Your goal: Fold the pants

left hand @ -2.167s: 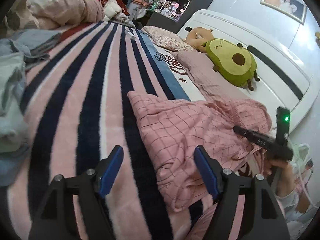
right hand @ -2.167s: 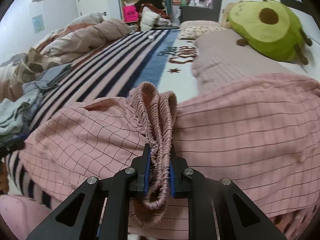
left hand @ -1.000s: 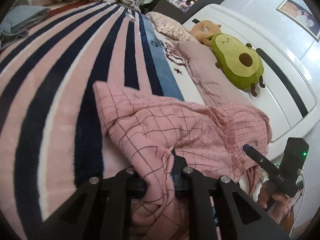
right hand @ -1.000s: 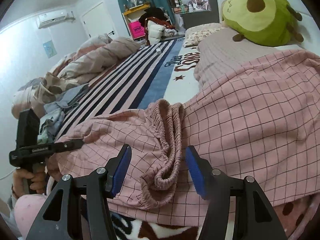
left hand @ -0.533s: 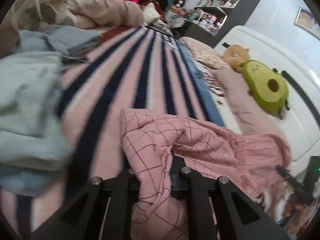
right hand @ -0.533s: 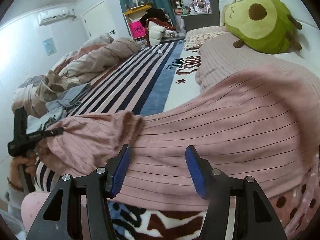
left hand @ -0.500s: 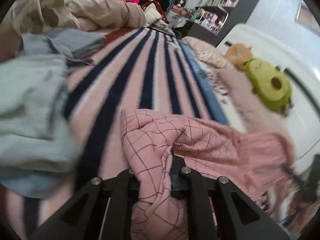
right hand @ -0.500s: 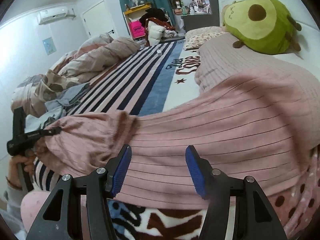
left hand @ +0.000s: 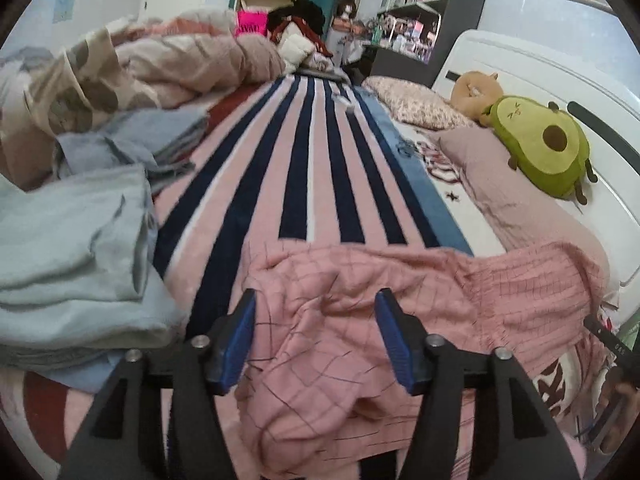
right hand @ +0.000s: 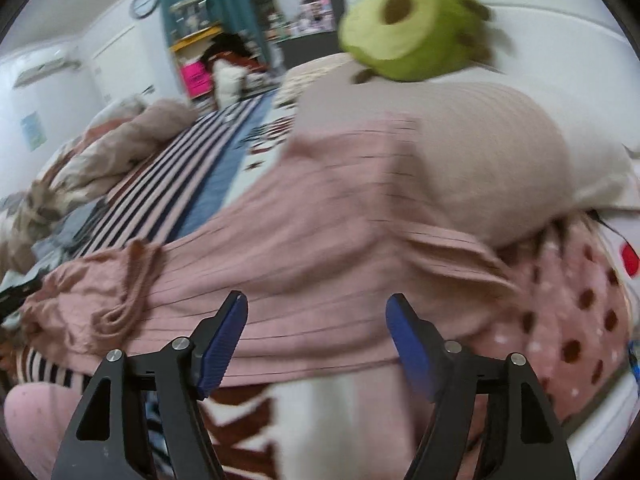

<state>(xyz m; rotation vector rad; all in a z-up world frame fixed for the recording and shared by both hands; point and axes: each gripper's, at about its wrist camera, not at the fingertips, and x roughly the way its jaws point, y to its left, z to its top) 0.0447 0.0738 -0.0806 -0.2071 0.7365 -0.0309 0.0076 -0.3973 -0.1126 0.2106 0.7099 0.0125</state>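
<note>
Pink checked pants [left hand: 400,300] lie crumpled across the near edge of the striped bed blanket [left hand: 304,152]. My left gripper [left hand: 316,332] hovers over their near end; its jaws are opening, the cloth lies loose between the blue pads, and neither pad presses it. In the blurred right wrist view the same pants [right hand: 320,220] stretch from the gathered waistband [right hand: 132,280] at the left up onto a beige pillow [right hand: 480,152]. My right gripper [right hand: 316,332] stands above the pants' near edge, its jaws opening too and holding nothing.
Folded pale blue and grey clothes [left hand: 68,240] are stacked on the left. A rumpled duvet [left hand: 160,64] lies behind them. An avocado plush [left hand: 544,152] and pillows line the white headboard [left hand: 540,80]. A polka-dot fabric [right hand: 580,320] sits at the right.
My left gripper let go of the pants' cloth and drew back and up. My right gripper swung right along the pants, away from the waistband, and widened.
</note>
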